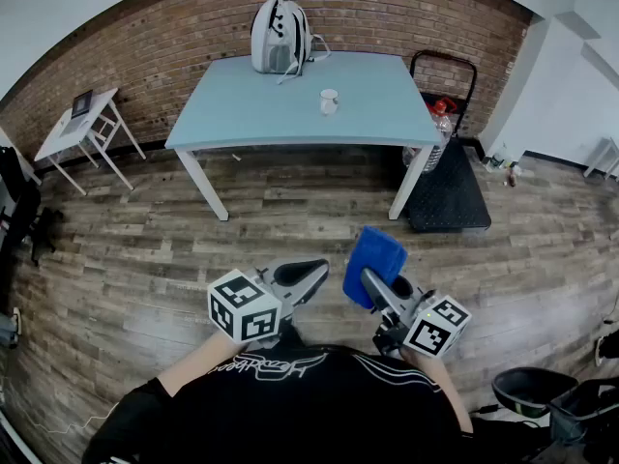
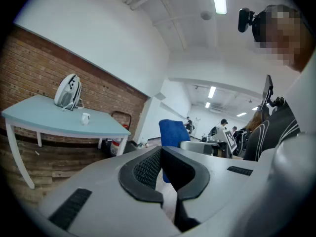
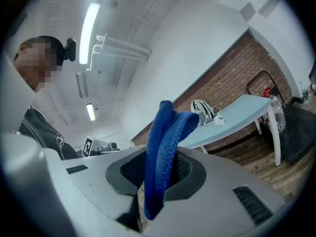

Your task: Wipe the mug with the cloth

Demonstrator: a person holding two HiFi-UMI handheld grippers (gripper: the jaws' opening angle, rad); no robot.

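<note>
Head view: at about 6 o'clock, the left tongs (image 1: pixel 308 278) sit low over the wood floor (image 1: pixel 145 249), jaws pressed together with nothing between them. Toward 12 o'clock, the white mug (image 1: pixel 329 101) stands on the pale blue worktop (image 1: pixel 377 119), well apart from both tools. At 5 o'clock, the right tongs (image 1: pixel 371 280) clamp the blue cloth (image 1: pixel 375 257), which is folded and sticks up past the jaw tips.

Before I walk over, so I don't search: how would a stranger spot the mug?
Find the pale blue rectangular table against the red brick wall. On it, right of centre, stands the small white mug. Its only neighbour, a grey-and-white backpack at the back edge, is far bigger.
</note>
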